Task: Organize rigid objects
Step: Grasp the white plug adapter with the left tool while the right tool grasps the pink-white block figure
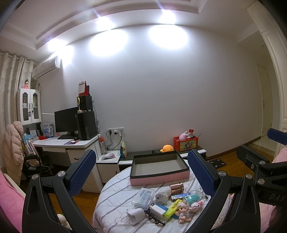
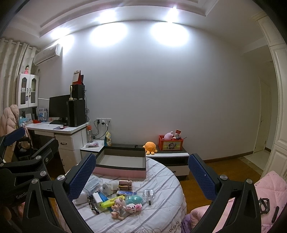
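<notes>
Left finger (image 2: 81,176) of the right gripper (image 2: 141,176) covers the near left corner of the box (image 2: 120,171), part of the clear case (image 2: 92,183) and part of the white cup (image 2: 81,197). Label print on the tube (image 2: 126,193) is too small to read. The other gripper (image 2: 19,161) is cut by the left edge, its jaws unseen. Crate (image 1: 185,144) contents are indistinct.

Lit by ceiling spotlights (image 1: 167,13); blown-out glare on wall (image 1: 161,80). Strong fisheye bending, dark vignetted corners; sharp centre.
</notes>
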Demonstrator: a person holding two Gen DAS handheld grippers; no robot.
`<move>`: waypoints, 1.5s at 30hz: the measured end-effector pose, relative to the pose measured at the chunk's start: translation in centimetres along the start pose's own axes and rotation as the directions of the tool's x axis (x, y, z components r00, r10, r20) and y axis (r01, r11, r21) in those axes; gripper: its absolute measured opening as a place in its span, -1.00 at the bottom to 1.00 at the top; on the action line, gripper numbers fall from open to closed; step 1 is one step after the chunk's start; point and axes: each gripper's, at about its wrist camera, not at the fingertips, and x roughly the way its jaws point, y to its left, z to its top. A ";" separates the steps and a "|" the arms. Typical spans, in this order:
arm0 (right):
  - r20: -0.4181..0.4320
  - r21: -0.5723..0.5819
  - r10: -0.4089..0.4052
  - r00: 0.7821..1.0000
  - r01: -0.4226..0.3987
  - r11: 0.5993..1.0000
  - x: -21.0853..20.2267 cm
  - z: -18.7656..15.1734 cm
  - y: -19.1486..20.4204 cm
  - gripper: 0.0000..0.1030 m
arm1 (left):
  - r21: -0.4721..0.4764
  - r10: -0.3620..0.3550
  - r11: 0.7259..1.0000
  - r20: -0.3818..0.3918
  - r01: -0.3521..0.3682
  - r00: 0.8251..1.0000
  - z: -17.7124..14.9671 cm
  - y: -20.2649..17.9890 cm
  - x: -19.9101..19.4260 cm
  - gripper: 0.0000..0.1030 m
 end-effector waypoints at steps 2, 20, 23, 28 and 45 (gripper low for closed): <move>-0.004 0.002 0.004 1.000 -0.004 1.000 0.6 -0.1 0.1 1.00 | 0.000 -0.009 1.000 -0.006 0.009 1.000 -0.7 0.1 1.0 1.00; -0.285 0.020 0.042 0.958 -0.038 0.999 12.5 -10.7 0.9 1.00 | 0.034 -0.066 0.996 -0.279 0.079 0.958 -13.7 2.9 11.7 1.00; -0.328 0.018 0.030 0.944 -0.026 1.000 13.3 -12.6 0.3 1.00 | 0.041 -0.085 0.993 -0.358 0.107 0.930 -17.1 3.6 13.1 1.00; -0.386 0.023 0.011 0.923 -0.002 1.000 14.1 -15.6 -0.8 1.00 | 0.012 -0.095 0.994 -0.424 0.111 0.901 -20.4 4.1 14.7 1.00; -0.502 0.047 0.040 0.864 -0.019 0.999 18.2 -19.6 -0.7 1.00 | -0.192 -0.220 0.972 -0.537 0.136 0.814 -24.1 4.5 19.9 0.52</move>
